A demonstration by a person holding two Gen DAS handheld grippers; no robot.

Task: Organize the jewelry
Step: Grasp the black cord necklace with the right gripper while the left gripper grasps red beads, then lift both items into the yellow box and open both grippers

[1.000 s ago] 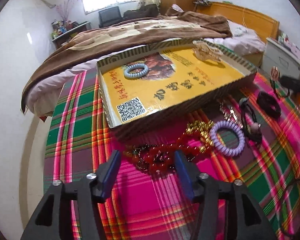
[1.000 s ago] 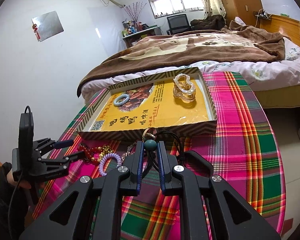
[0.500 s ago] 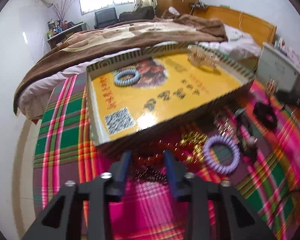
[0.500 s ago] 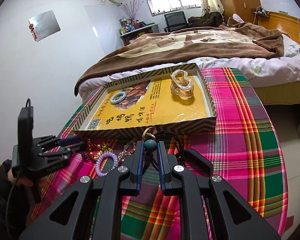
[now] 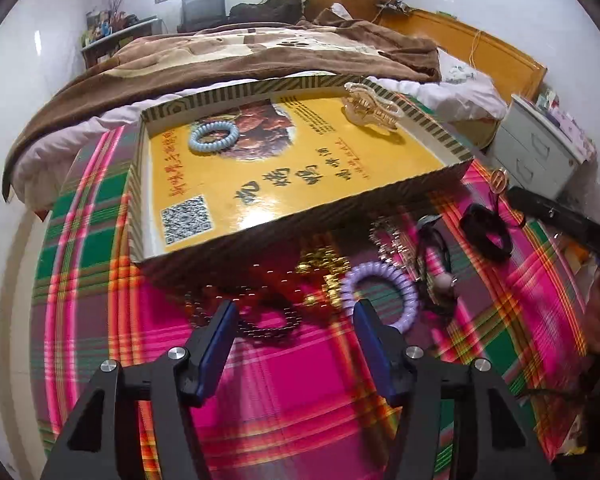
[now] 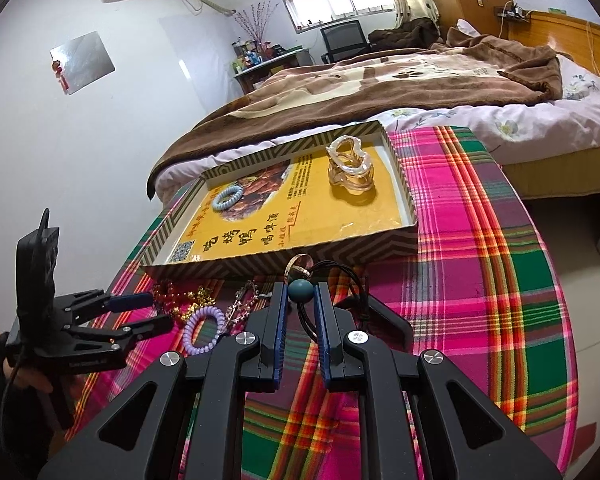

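A shallow yellow box (image 5: 456, 160) (image 6: 414, 236) on the plaid cloth holds a light blue coil hair tie (image 5: 214, 136) (image 6: 228, 197) and a clear amber hair claw (image 5: 374, 110) (image 6: 350, 170). In front of it lie red beads (image 5: 276, 280), a dark bead bracelet (image 5: 268, 326), gold beads (image 5: 324, 268) and a purple coil hair tie (image 5: 380, 294) (image 6: 202, 326). My left gripper (image 5: 294, 316) (image 6: 148, 312) is open, low over the dark and red beads. My right gripper (image 6: 300, 292) is shut on a black cord with a teal bead (image 6: 300, 290) and a gold ring charm (image 6: 298, 266).
More black cords and a silver chain (image 5: 390, 240) lie right of the beads, with a black band (image 5: 486, 232). A bed with a brown blanket (image 6: 380, 80) stands behind the table. A white drawer unit (image 5: 540, 156) stands at the right. The table edge (image 6: 560, 320) drops off to the right.
My left gripper moved forward over the beads, narrowed half a second ago, then opened wide again. My right gripper kept hold of the teal bead cord and barely moved.
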